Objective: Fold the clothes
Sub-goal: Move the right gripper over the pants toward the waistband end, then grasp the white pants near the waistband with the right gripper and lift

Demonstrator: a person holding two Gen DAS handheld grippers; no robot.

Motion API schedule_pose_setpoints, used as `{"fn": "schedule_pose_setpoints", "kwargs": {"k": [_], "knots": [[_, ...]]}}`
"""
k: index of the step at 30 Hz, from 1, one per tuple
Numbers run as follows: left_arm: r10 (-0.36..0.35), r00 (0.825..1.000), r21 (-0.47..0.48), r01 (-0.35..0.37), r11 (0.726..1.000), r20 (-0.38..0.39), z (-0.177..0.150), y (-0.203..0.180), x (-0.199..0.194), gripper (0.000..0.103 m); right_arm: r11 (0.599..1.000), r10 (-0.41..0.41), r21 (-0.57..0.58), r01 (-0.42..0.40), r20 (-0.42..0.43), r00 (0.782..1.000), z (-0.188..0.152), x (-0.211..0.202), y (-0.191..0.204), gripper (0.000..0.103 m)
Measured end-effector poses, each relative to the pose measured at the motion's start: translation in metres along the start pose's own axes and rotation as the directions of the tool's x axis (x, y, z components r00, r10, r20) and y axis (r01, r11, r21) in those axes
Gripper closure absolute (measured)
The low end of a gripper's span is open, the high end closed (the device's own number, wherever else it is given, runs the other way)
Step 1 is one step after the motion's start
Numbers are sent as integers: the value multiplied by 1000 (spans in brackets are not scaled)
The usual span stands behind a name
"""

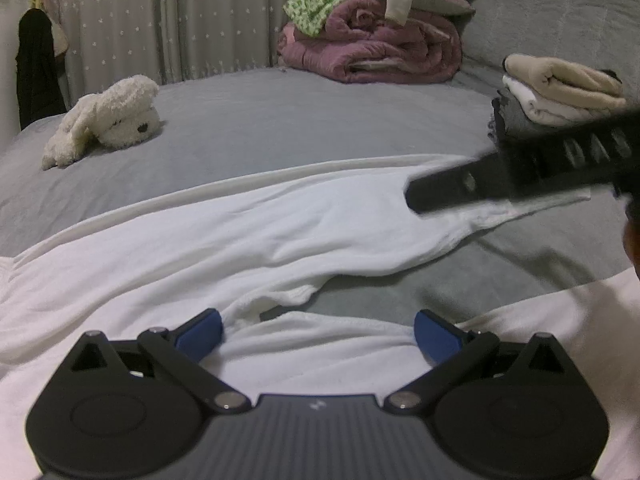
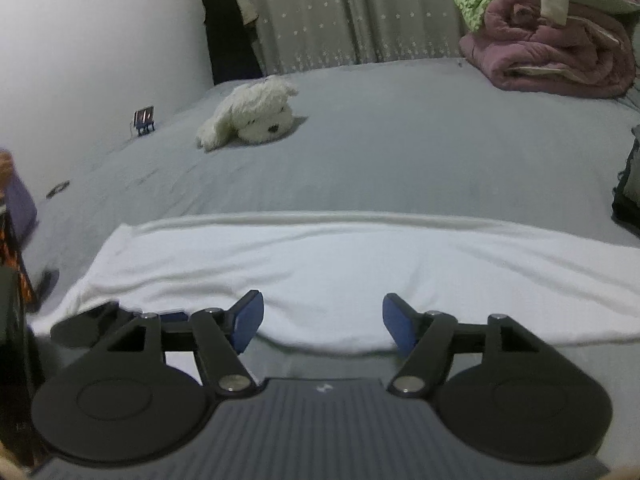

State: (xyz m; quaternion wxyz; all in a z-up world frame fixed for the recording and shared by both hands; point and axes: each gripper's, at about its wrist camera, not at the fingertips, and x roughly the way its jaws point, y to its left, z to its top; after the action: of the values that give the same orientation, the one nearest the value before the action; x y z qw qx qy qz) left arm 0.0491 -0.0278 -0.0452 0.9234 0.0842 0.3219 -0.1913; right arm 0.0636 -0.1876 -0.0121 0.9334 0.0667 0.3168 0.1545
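Both jaws apart: left gripper (image 1: pixel 318 332) and right gripper (image 2: pixel 323 322) at frame bottom over white garment (image 2: pixel 340 268) on bed (image 2: pixel 400 152).

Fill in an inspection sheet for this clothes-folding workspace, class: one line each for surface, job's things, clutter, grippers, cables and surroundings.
Surface: grey bedsheet, lightly wrinkled.
Job's things: white garment spread flat across the bed's near side; folded clothes pile at right.
Clutter: plush dog; rolled pink quilt with bedding stacked on top.
Grippers: left gripper open over the garment; right gripper open, nothing between the pads.
Cables: nothing seen.
Surroundings: star-patterned curtain; dark clothing hanging.
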Motion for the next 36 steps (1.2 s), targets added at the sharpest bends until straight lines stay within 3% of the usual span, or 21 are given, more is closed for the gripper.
{"fn": "schedule_pose_setpoints", "kwargs": {"k": [7, 11, 18, 25, 29, 36], "knots": [[-2, 999, 54, 4, 999, -37, 0, 8, -16, 0, 998, 2, -69, -3, -4, 1000, 28, 26, 16, 32], [53, 997, 52, -50, 997, -59, -1, 27, -30, 0, 996, 29, -87, -30, -18, 999, 38, 44, 31, 31], [131, 989, -51, -135, 990, -72, -8, 75, -51, 0, 988, 27, -154, -35, -55, 998, 46, 85, 62, 30], [163, 983, -235, -178, 956, -80, -9, 123, -69, 0, 975, -27, -224, 6, -89, 996, 48, 125, 92, 30], [179, 981, -278, -194, 941, -78, -10, 137, -72, 1, 963, -68, -265, 42, -89, 994, 53, 141, 109, 30], [142, 985, -331, -168, 929, -102, -13, 151, -74, 17, 930, -180, -345, 124, -135, 974, 50, 170, 127, 30]]}}
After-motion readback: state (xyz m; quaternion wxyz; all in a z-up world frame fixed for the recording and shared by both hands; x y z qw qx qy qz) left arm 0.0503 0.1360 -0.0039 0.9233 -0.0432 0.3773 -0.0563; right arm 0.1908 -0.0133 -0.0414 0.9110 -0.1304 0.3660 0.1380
